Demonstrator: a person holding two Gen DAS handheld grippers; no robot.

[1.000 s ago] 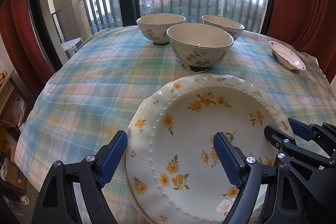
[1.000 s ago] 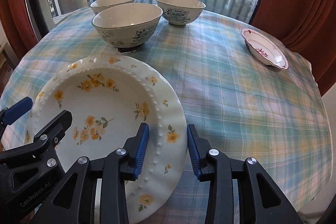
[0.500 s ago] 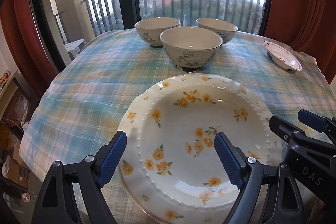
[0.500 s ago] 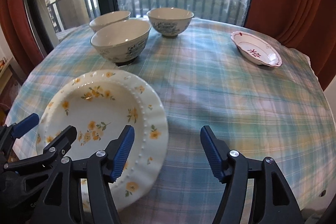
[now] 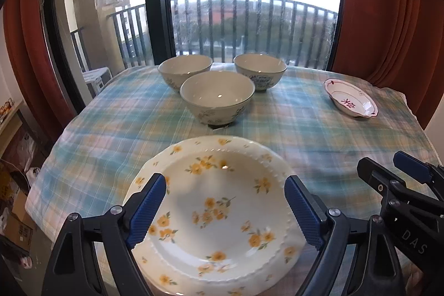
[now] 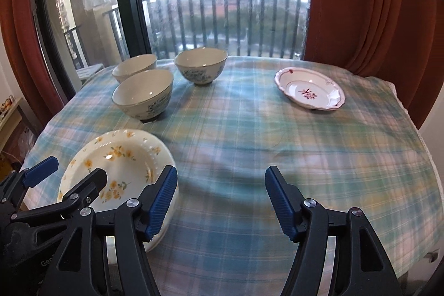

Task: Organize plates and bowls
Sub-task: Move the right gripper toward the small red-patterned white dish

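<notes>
Yellow-flower plate (image 5: 219,215) sits on the plaid tablecloth (image 5: 116,129) at the near edge of the table. Left gripper (image 5: 226,208) is spread wide above it, blue pads (image 5: 145,208) framing the plate's well, nothing pinched. Right gripper (image 6: 220,201) is also released, hovering over bare cloth just right of the plate (image 6: 119,168); its left pad overlaps the plate rim in that view, contact unclear. Three patterned bowls (image 5: 217,97) cluster at the far side toward the balcony door, upright, all look empty inside. Small red-trimmed dish (image 5: 350,101) sits well apart at far right, also empty. Left view shows the full plate face plus the right gripper's body at lower right; right view shows the open cloth stretch between plate and dish (image 6: 310,91), the dish's red centre motif clearly, and the left gripper's body at lower left.
</notes>
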